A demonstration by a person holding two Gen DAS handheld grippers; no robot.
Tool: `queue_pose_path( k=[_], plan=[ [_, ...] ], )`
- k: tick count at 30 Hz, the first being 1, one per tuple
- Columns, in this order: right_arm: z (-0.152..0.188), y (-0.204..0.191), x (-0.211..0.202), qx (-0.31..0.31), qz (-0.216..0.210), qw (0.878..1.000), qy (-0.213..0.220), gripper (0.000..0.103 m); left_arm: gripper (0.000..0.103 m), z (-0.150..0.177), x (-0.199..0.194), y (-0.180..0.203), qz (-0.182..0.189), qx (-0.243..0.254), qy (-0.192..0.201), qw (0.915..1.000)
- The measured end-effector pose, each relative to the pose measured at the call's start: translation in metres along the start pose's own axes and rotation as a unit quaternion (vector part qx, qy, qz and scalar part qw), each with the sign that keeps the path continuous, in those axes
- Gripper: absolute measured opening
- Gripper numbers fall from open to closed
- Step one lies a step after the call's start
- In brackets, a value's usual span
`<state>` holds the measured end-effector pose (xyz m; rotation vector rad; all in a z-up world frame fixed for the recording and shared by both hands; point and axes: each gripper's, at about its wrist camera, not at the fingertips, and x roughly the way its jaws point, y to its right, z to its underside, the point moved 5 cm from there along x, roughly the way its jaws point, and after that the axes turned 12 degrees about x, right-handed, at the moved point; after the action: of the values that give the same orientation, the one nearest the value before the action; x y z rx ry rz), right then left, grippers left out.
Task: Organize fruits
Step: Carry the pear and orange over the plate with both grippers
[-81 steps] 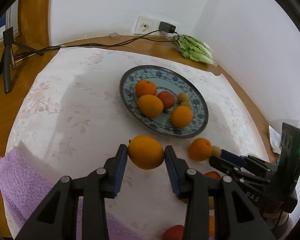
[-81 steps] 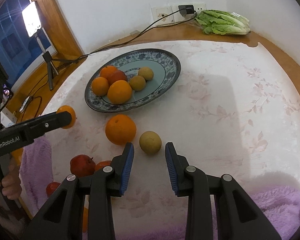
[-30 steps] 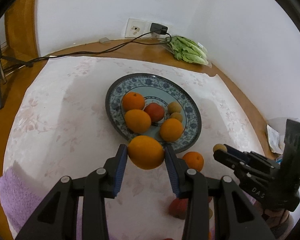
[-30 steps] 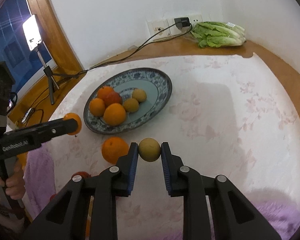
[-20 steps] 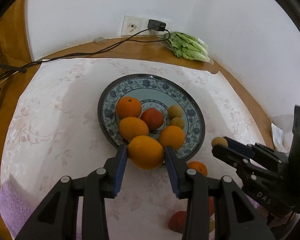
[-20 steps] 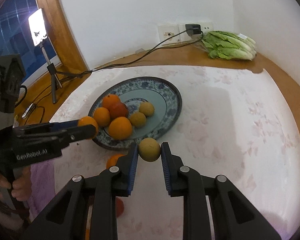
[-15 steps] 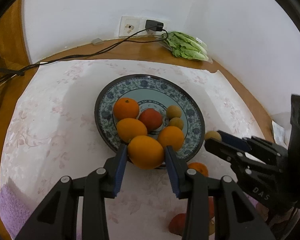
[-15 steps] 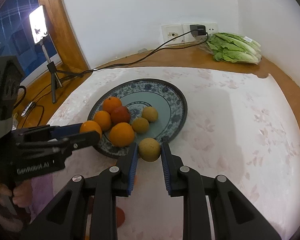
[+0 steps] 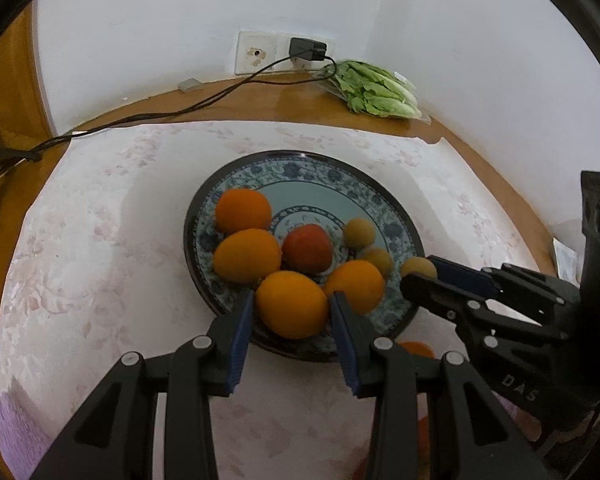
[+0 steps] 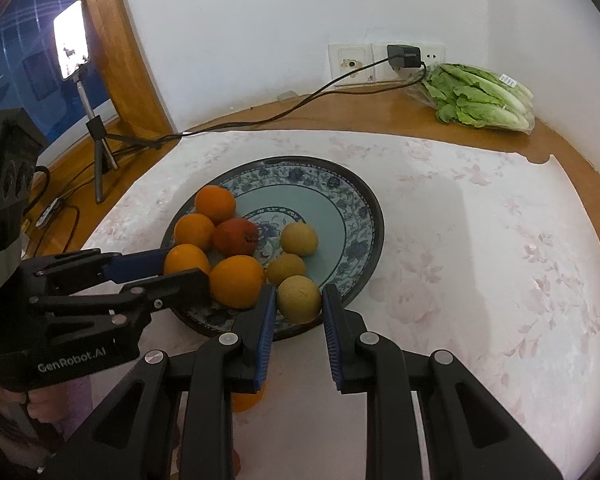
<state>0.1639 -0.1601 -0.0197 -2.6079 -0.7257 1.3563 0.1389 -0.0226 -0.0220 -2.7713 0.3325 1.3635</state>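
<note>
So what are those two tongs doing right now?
Left tongs clamp an orange. Right tongs clamp a yellow fruit. Both over the crowded plate.

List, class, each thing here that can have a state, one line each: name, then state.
Left gripper: shut on the orange, over the plate's near rim.
Right gripper: shut on the yellow-brown fruit, over the plate's near rim.
Plate: partly filled; three oranges, one red fruit and two yellow-brown fruits lie in it.
Charger: plugged into the wall socket.
Phone on tripod: screen lit.
</note>
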Motion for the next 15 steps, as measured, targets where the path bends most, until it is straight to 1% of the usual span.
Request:
queue_pose_path(
  k=[15],
  plan=[
    [0.0022,-0.0042,0.0055,-0.018,0.01,1.0,0.01,0.024,0.041,-0.0017,0.0038,-0.0055,0.007,-0.004,0.003,1.0]
  ],
)
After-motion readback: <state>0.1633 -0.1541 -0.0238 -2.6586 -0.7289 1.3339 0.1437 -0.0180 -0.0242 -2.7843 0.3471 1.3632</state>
